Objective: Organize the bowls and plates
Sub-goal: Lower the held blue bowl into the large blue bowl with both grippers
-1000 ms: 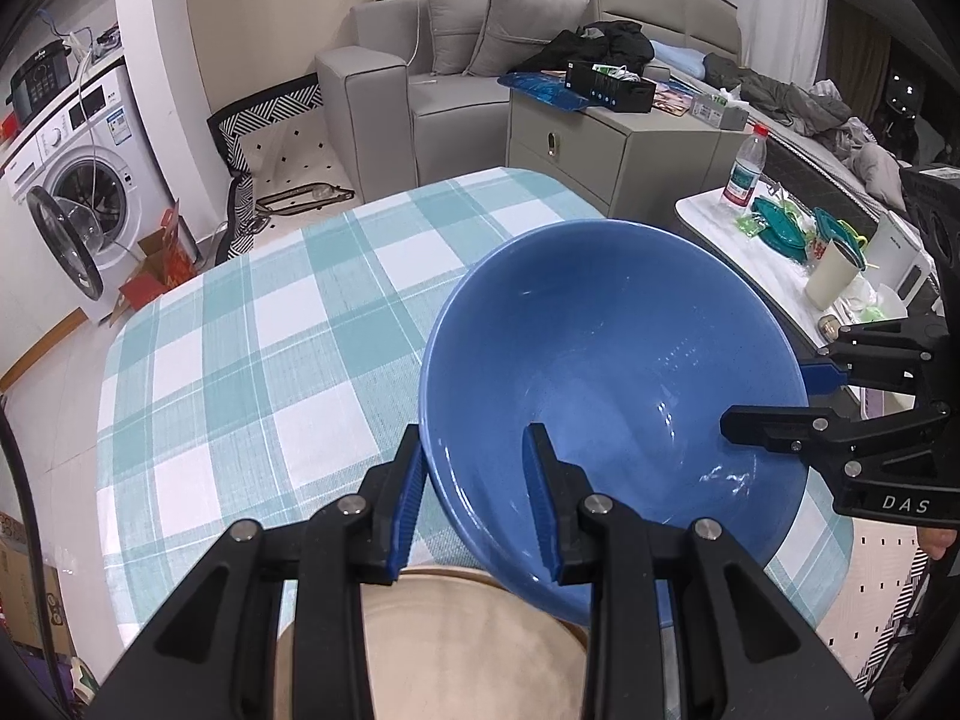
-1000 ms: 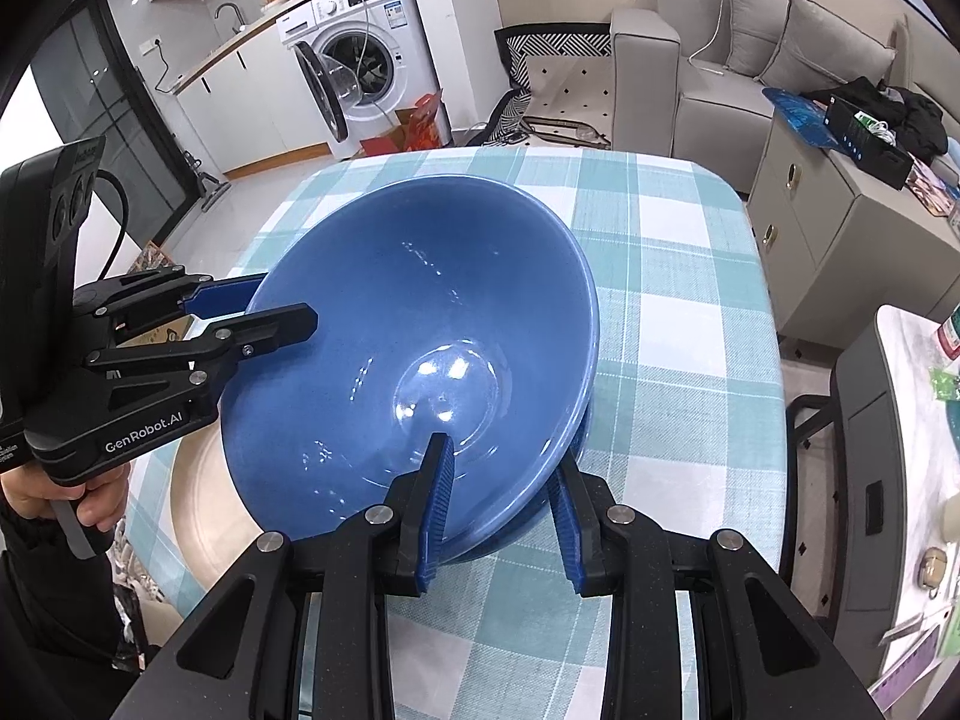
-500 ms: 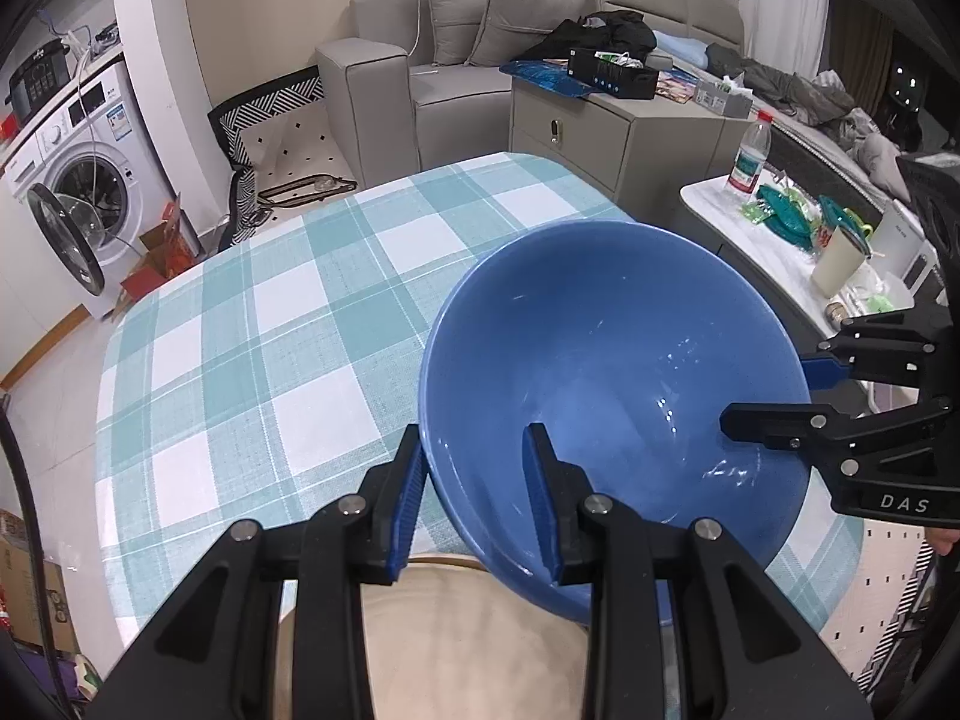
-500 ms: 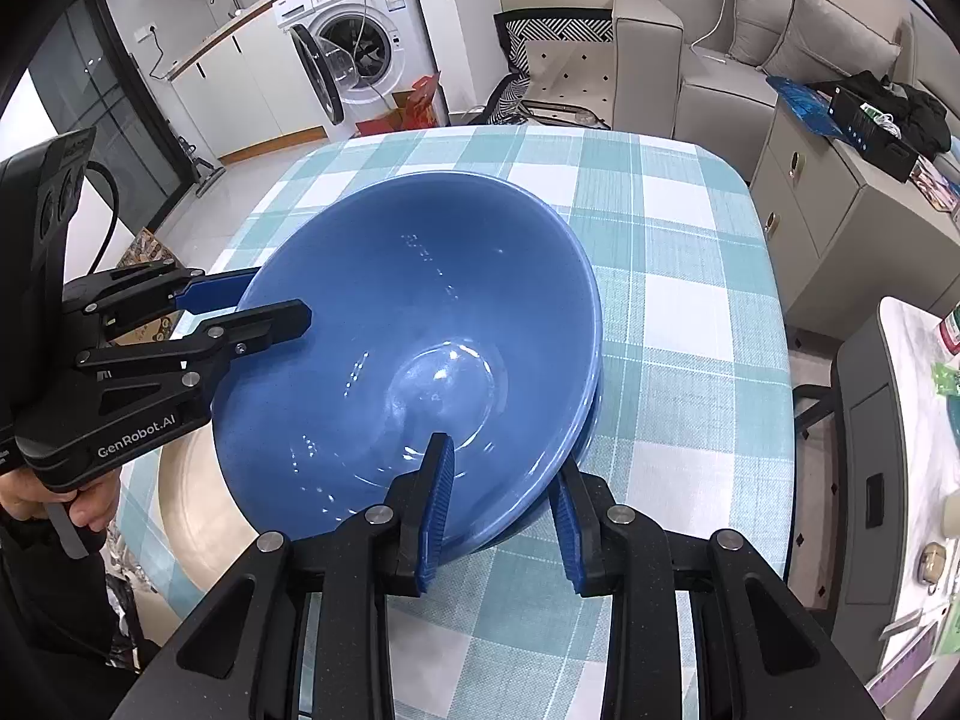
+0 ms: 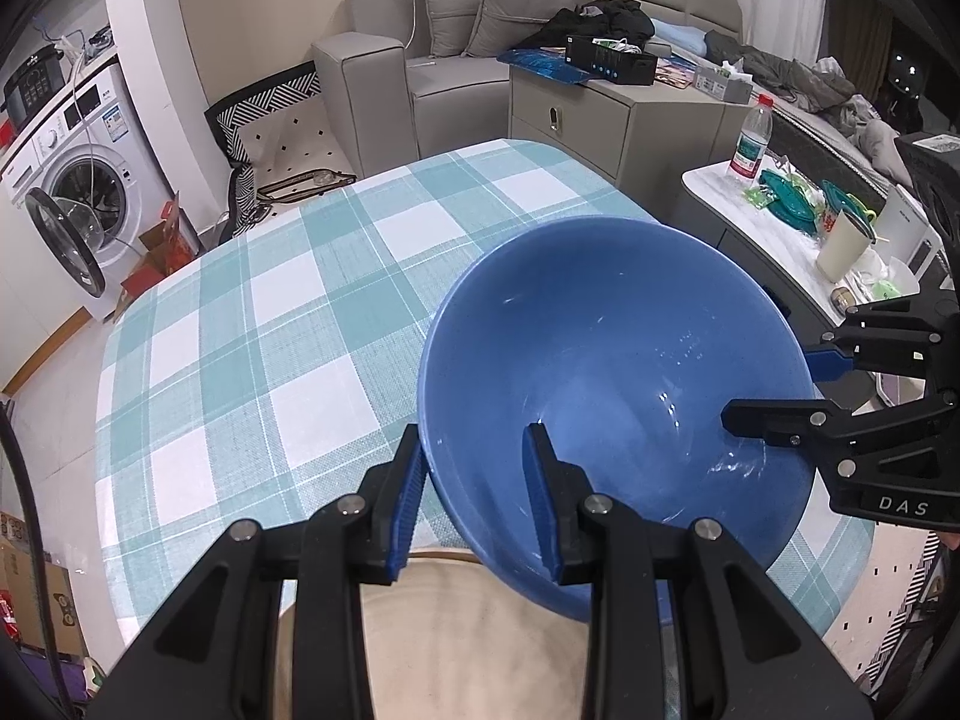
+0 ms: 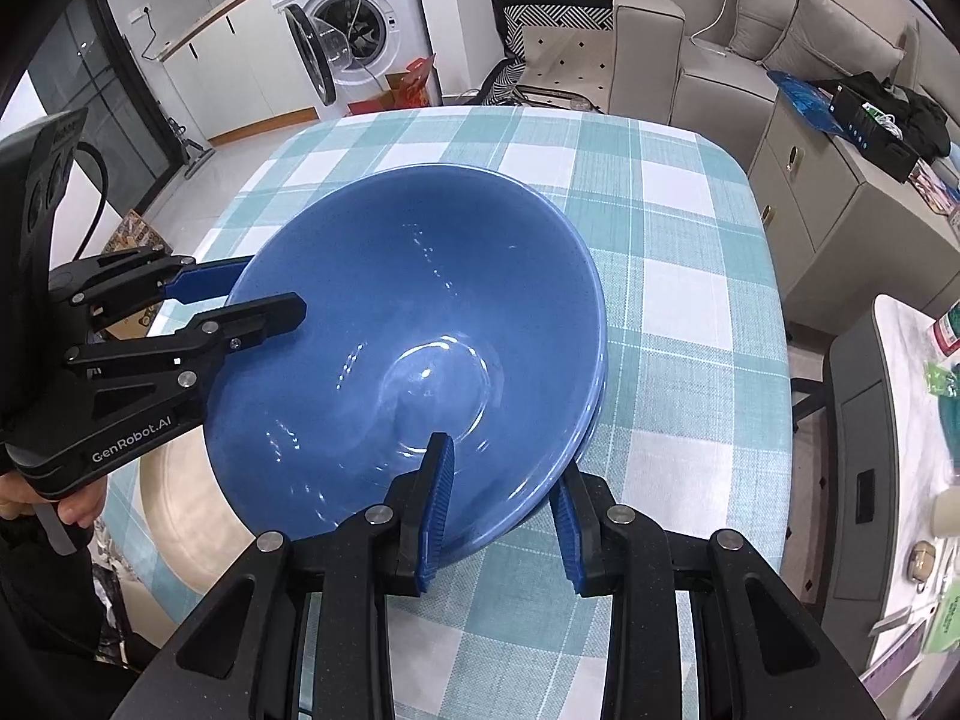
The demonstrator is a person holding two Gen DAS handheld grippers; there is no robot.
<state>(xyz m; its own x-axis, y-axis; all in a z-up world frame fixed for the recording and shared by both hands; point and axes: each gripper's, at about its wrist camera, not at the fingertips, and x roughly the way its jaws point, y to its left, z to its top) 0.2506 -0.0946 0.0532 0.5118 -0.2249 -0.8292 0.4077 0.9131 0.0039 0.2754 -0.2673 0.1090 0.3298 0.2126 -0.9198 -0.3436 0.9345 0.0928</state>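
In the left wrist view, a glossy blue bowl (image 5: 612,372) is seen tilted above the checked tablecloth (image 5: 252,324), its rim clamped by the left gripper (image 5: 474,498); a beige plate (image 5: 444,630) below is largely hidden. In the right wrist view, the right gripper (image 6: 501,504) is clenched on the opposite rim; a second blue rim may lie beneath. A washing machine (image 6: 354,18) and sofa (image 6: 738,30) are seen behind.

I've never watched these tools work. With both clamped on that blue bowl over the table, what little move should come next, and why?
Probably ease the bowl down level. The left tool and right tool each pinch its rim on opposite sides, and it hangs tilted, partly over a beige plate on the checked table. A second blue rim seems to show beneath it, so it may be nesting there.
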